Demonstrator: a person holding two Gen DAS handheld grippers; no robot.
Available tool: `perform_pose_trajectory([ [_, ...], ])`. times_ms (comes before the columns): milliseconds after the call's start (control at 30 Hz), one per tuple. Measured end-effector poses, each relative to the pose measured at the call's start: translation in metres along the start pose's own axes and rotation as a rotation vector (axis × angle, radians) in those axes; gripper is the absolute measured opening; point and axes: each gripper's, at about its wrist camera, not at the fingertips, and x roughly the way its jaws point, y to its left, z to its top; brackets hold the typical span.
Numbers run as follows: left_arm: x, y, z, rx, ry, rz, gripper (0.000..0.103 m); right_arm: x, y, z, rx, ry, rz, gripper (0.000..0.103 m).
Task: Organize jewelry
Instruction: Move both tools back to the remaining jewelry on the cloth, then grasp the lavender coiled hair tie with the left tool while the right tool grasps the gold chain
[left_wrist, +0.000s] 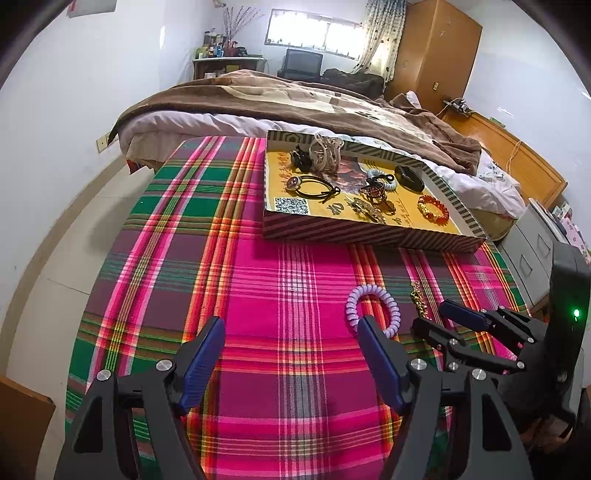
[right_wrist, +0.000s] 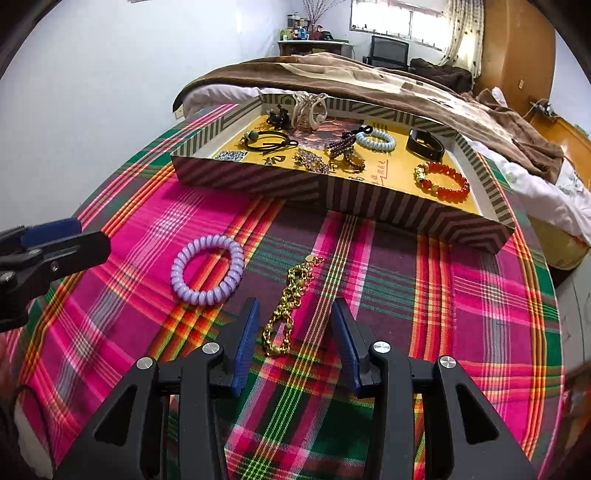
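the gold chain bracelet (right_wrist: 286, 306) lies stretched out on the plaid tabletop (right_wrist: 424, 295), short of the striped tray (right_wrist: 332, 195). the right claw (right_wrist: 295, 328) stands spread astride its near end, pads not yet touching. it looks limp, slinky and light; a pinch across the bunched links near the middle should hold best. the left claw (left_wrist: 291, 354) hangs spread and empty beside the lilac coil hair tie (left_wrist: 371, 308).
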Motion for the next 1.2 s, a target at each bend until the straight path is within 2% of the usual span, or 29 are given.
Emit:
perform_pose_trajectory([
  [67,0.002,-0.002,0.0,0.006,0.005,-0.002,0.073,-0.001,-0.003,-0.001,-0.001,-0.001,-0.007,0.024],
  [100,0.003,-0.003,0.001,0.009,0.006,0.0,0.073,-0.001,-0.002,0.0,-0.002,-0.001,-0.009,0.015],
  [133,0.004,-0.005,0.001,0.012,0.007,0.002,0.073,-0.001,-0.004,-0.001,-0.003,-0.002,-0.011,0.01],
  [400,0.007,-0.012,0.001,0.029,0.015,0.006,0.073,-0.009,-0.025,0.0,0.092,-0.033,0.041,0.01],
  [833,0.035,-0.027,0.007,0.048,0.074,-0.016,0.073,-0.059,-0.071,0.009,0.209,-0.192,0.044,0.01],
  [1000,0.055,-0.031,0.011,0.044,0.116,-0.028,0.073,-0.063,-0.082,0.009,0.223,-0.207,0.036,0.01],
  [1200,0.062,-0.04,0.013,0.074,0.116,-0.005,0.073,-0.063,-0.086,0.008,0.228,-0.211,0.038,0.01],
])
